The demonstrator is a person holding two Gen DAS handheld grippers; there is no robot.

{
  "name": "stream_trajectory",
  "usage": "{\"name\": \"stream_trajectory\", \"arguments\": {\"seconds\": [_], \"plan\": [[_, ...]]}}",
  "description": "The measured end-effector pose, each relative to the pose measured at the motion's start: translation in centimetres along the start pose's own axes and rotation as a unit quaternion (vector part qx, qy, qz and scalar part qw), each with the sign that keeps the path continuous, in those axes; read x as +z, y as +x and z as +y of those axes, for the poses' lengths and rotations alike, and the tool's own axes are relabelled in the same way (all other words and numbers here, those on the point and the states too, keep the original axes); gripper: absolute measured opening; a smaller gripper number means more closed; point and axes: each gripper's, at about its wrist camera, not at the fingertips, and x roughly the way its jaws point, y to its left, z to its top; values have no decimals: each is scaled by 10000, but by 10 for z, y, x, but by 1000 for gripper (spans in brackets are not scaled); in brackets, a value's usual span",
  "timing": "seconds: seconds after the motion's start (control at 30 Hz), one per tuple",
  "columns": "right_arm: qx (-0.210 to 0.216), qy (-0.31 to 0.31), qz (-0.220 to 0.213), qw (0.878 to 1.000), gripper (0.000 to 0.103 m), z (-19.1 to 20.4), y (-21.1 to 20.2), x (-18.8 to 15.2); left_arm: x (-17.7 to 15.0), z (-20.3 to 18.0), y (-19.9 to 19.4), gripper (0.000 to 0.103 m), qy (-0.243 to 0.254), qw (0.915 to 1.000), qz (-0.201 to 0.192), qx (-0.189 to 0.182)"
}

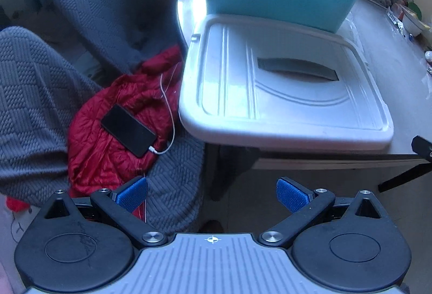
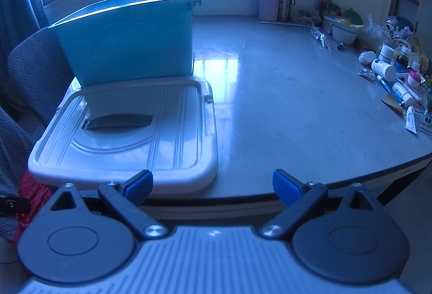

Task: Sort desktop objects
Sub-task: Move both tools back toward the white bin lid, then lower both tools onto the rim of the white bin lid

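On grey table point(image 2: 283, 104), teal bin point(image 2: 129, 42).

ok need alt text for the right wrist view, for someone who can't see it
A white lid lies flat at the near left corner of a grey table, with a teal bin standing on its far end. The right gripper is in the foreground, jaws open and empty. Small bottles and tubes clutter the table's far right edge.
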Motion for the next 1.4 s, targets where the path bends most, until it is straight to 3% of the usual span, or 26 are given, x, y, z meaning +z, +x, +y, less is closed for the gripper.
{"name": "stream_trajectory", "arguments": {"seconds": [0.3, 0.87, 1.3, 1.4], "plan": [[190, -22, 81, 9998, 96, -2, 11, 6, 1, 0, 2, 103, -103, 9999, 29, 64], [267, -79, 631, 9976, 96, 1, 94, 52, 90, 9, 69, 103, -287, 9989, 351, 124], [463, 222, 1472, 9878, 96, 0, 150, 76, 144, 12, 113, 103, -266, 9972, 655, -239], [523, 188, 1583, 9858, 100, 5, 156, 79, 152, 18, 120, 103, -366, 9956, 744, -434]]}}
